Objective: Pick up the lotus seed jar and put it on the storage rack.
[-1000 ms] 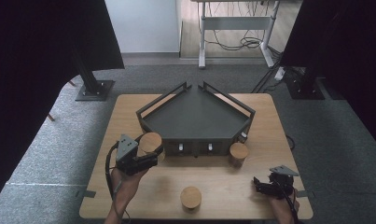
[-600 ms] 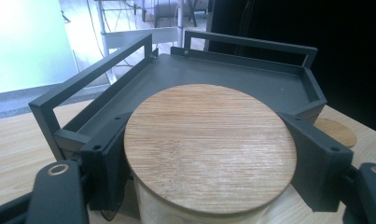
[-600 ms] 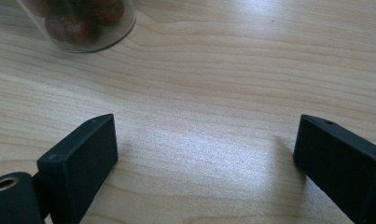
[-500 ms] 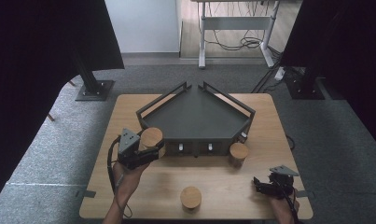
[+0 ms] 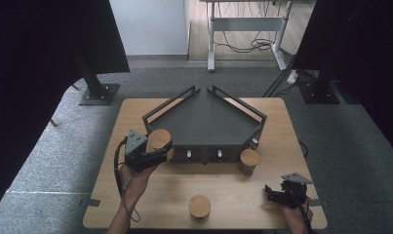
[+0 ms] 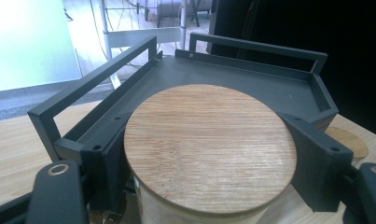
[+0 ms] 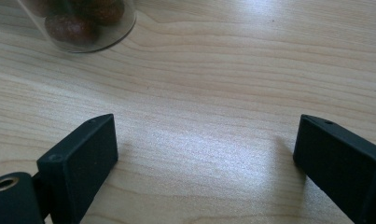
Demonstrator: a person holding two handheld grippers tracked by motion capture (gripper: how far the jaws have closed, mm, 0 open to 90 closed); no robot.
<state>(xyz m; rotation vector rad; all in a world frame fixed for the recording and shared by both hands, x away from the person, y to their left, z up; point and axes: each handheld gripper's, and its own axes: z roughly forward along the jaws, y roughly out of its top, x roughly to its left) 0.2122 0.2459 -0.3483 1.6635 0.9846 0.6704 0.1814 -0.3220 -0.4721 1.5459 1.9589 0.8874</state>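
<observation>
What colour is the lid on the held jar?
Light wood with fine straight grain on the lid; clearest in the left gripper view.

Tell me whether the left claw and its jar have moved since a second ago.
Yes, slightly. The left claw, shut on the wooden-lidded jar, has shifted a little toward the dark tray; the jar now sits against the tray's left front corner.

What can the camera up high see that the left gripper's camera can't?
High view alone: the right gripper, open over the table, and a jar at the front edge. Left gripper view alone: the wood grain of the held jar's lid, close up. Both: the left gripper shut on that jar, and the dark tray beyond it.
</observation>
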